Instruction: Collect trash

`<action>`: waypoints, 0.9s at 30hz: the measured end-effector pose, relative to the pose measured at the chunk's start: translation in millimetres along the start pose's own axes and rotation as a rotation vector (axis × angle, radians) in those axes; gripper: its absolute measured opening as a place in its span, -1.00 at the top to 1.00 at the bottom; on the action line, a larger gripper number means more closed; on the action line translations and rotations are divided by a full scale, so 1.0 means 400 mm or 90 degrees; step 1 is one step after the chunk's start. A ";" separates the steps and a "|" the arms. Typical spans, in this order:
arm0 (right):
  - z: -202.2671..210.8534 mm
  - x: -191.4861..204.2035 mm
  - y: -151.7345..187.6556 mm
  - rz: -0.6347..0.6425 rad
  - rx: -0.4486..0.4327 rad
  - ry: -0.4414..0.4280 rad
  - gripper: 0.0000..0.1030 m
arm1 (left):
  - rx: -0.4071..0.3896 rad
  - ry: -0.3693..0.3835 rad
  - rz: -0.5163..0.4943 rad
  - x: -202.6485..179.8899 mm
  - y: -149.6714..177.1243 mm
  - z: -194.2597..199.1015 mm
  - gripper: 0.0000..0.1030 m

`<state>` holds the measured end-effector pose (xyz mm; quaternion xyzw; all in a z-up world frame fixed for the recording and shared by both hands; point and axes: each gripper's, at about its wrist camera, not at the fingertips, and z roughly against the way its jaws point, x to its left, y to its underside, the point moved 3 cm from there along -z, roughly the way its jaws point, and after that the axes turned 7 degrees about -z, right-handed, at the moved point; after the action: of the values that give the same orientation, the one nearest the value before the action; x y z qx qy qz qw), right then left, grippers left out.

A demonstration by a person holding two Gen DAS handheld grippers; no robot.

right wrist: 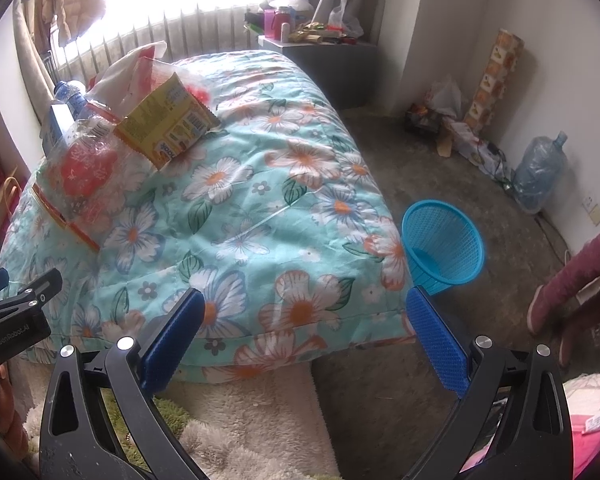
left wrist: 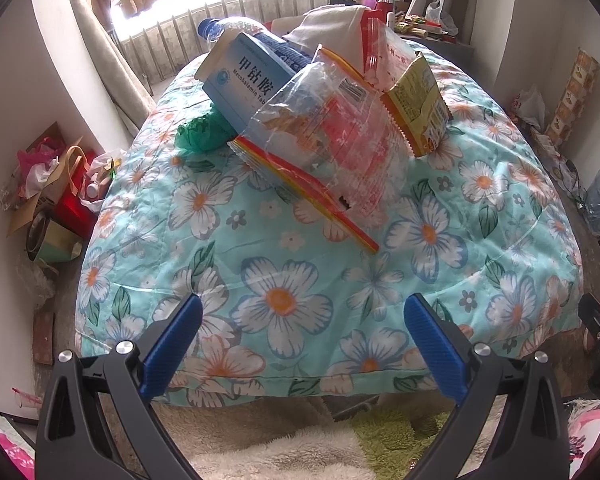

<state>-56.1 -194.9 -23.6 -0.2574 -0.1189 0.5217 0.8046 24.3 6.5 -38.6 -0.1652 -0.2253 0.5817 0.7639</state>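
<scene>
Both my grippers, left gripper (left wrist: 302,344) and right gripper (right wrist: 304,340), stand spread wide, holding nothing. The trash pile (left wrist: 320,120) lies on the flowered quilt (left wrist: 284,264), far and ahead of the left gripper, which I judge nearer; the blue basket (right wrist: 444,246) waits on the floor, right.

Each gripper, left (left wrist: 302,340) and right (right wrist: 304,336), had two blue fingers (left wrist: 172,354) with a fine ribbed texture, mounted on black frames with triangular cut-outs and silver round screws. White "GenRobot.AI" lettering marked the left gripper's black body. A dusty-pink sleeve (right wrist: 580,272) covered the person's forearm.
</scene>
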 end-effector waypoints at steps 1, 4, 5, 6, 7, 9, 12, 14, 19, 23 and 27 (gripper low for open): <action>0.001 -0.001 0.000 0.000 0.000 0.000 -0.87 | 0.001 0.000 0.000 0.000 0.001 -0.001 -0.92; 0.000 -0.001 0.000 0.000 0.001 0.000 -0.87 | 0.003 0.003 0.001 0.000 0.001 -0.004 -0.92; 0.000 0.000 -0.001 0.000 0.000 0.000 -0.87 | 0.004 0.004 0.001 -0.001 0.000 -0.006 -0.92; 0.000 -0.002 -0.001 -0.001 0.001 0.000 -0.87 | 0.005 0.005 0.001 -0.002 -0.001 -0.007 -0.92; 0.000 -0.003 -0.001 -0.002 0.001 0.001 -0.87 | 0.005 0.006 -0.001 -0.003 0.000 -0.007 -0.92; 0.000 -0.009 -0.001 -0.005 -0.001 0.001 -0.87 | 0.005 0.007 -0.004 -0.008 -0.002 -0.009 -0.92; -0.003 -0.016 0.000 -0.007 0.000 0.001 -0.87 | 0.004 0.007 -0.010 -0.015 -0.003 -0.009 -0.92; -0.003 -0.020 0.000 -0.009 0.001 0.001 -0.87 | 0.003 0.006 -0.012 -0.017 -0.003 -0.007 -0.92; -0.003 -0.019 0.002 -0.010 0.001 -0.001 -0.87 | 0.003 0.004 -0.010 -0.015 -0.003 -0.006 -0.92; -0.003 -0.018 0.003 -0.010 0.001 -0.001 -0.87 | 0.005 0.006 -0.015 -0.016 -0.001 -0.007 -0.92; -0.007 -0.019 0.005 -0.013 0.005 -0.003 -0.87 | 0.007 0.007 -0.018 -0.019 -0.001 -0.011 -0.92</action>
<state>-59.5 -201.8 -26.5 -0.2517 -0.1215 0.5148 0.8104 25.2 -0.7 -43.2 -0.1609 -0.2198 0.5714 0.7741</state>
